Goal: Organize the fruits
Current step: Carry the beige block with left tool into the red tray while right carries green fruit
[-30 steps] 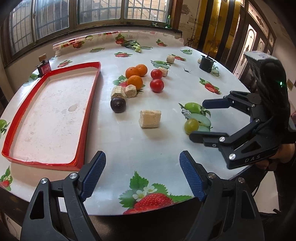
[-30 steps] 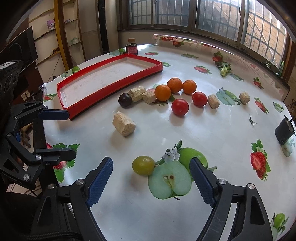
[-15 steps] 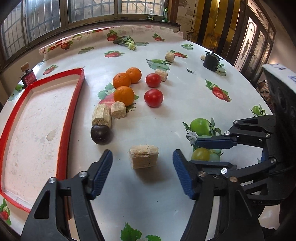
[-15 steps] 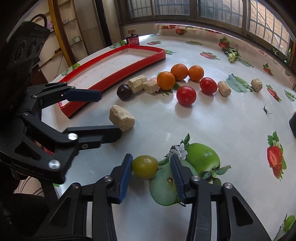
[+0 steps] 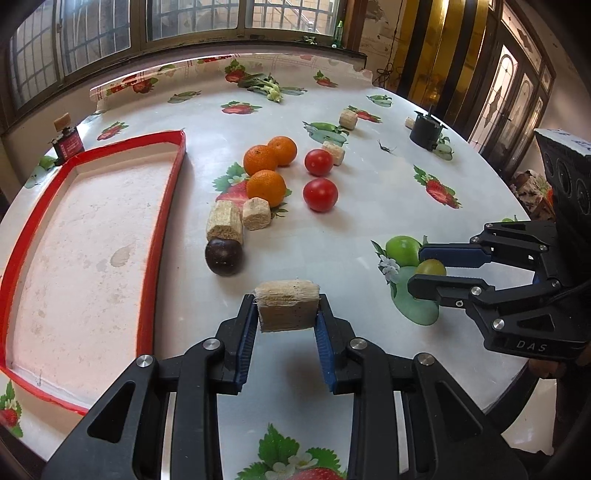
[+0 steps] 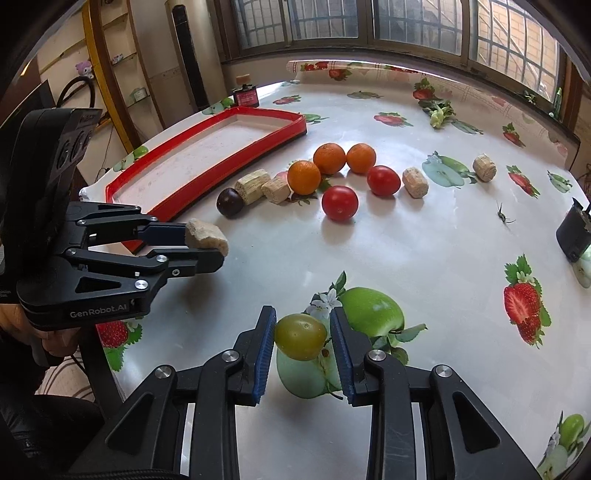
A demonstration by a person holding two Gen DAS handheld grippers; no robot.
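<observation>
Near the round table's (image 5: 369,110) front edge, the left gripper (image 5: 287,314), jaws just closed, clamps a fibrous tan block (image 5: 288,308), the right gripper (image 6: 303,338) a smooth green tomato (image 6: 300,336).

You get bright daylight from the far windows (image 5: 184,33), with soft glare on the glossy desk (image 6: 424,258) and short shadows under the fruit. Both views stay sharp, bending strongly and darkening toward the corners.

Black pot (image 5: 425,130) far edge of fruit-print tablecloth (image 5: 369,206), small red box (image 5: 68,144) nr window
</observation>
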